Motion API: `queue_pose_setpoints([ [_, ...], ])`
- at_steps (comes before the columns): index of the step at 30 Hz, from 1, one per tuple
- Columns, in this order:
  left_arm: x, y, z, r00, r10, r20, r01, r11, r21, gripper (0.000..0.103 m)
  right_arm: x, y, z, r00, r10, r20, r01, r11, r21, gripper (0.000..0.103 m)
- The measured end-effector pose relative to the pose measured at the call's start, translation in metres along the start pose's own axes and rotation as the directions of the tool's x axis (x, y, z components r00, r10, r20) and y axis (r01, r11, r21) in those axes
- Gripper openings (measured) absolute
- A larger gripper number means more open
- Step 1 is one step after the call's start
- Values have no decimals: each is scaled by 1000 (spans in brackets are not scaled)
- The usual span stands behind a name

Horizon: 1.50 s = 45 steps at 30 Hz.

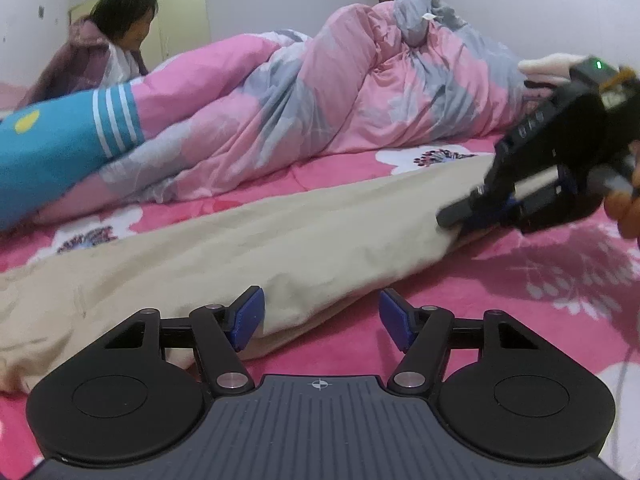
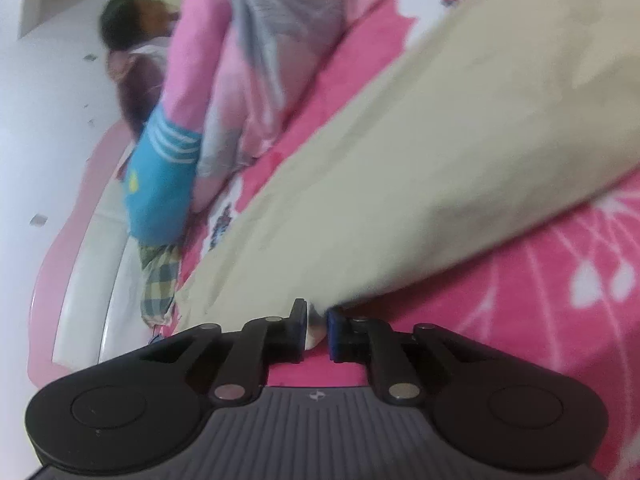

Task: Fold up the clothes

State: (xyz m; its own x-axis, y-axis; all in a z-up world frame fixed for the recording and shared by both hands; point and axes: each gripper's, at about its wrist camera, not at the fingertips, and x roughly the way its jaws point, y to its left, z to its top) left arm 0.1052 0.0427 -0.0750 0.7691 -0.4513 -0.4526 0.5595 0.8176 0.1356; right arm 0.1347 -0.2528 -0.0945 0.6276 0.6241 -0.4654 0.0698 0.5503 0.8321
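A beige garment (image 1: 260,248) lies in a long band across the pink flowered bedsheet (image 1: 520,288). My left gripper (image 1: 321,318) is open at the garment's near edge. Its left pad (image 1: 248,316) rests against the cloth and its right pad stands over bare sheet. At the right of the left wrist view, my right gripper (image 1: 456,216) pinches the garment's far end. In the right wrist view, that gripper (image 2: 317,326) is shut on a corner of the beige garment (image 2: 400,160), with pale cloth showing between the pads.
A rumpled pink and grey duvet (image 1: 320,92) lies heaped behind the garment. A blue cushion with white stripes (image 1: 52,148) is at the left. A person (image 1: 120,32) sits at the far left. A checked cloth (image 2: 160,276) lies near the bed's white edge (image 2: 92,280).
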Motion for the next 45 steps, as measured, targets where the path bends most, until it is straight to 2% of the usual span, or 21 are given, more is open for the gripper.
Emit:
queue_pose_setpoints([
  [3,2,-4,1,1000,22,8,-23,999,33,64,-2,0,8,997,76,18,-76,997,23,7],
  [10,5,-1,11,996,57,71,-60,998,32,46,4,-13,27,964,263,47,-267,956,120,7],
  [15,16,15,14,997,61,39,-59,997,-51,17,13,-14,29,952,301,53,-304,950,69,8],
  [18,18,34,17,999,13,37,-6,985,-170,13,13,-5,24,967,254,22,-252,966,-67,11],
  [20,21,47,18,999,-27,34,35,968,-247,12,14,11,14,985,171,-20,-171,960,-224,19],
  [22,23,55,18,998,-56,34,63,952,-299,11,22,31,3,996,72,-44,-83,916,-392,20],
  [23,23,58,18,997,-66,38,75,945,-317,11,28,41,-1,999,17,-37,-33,882,-469,20],
  [25,24,63,18,995,-86,49,98,932,-349,10,45,57,-5,998,-66,9,60,827,-559,20],
  [26,24,65,18,994,-95,54,109,926,-362,10,55,60,-7,996,-94,4,79,811,-580,20],
  [28,25,69,18,992,-108,60,123,916,-382,10,75,62,-11,990,-140,-35,90,789,-607,21],
  [29,25,71,18,991,-117,60,131,910,-392,10,82,62,-17,987,-135,-83,56,789,-612,21],
  [32,28,76,17,988,-139,59,152,898,-413,10,72,74,-39,977,-146,-153,1,728,-686,21],
  [34,28,78,17,987,-147,58,158,895,-418,10,66,79,-37,973,-139,-182,-22,732,-681,21],
  [39,28,80,18,985,-157,66,170,888,-428,10,86,87,-37,989,-124,-84,25,692,-721,21],
  [42,28,83,18,983,-168,69,181,882,-434,10,92,90,-64,986,-142,-87,17,603,-797,21],
  [45,29,85,17,981,-183,64,193,876,-443,10,78,99,-79,982,-136,-131,-37,542,-840,21],
])
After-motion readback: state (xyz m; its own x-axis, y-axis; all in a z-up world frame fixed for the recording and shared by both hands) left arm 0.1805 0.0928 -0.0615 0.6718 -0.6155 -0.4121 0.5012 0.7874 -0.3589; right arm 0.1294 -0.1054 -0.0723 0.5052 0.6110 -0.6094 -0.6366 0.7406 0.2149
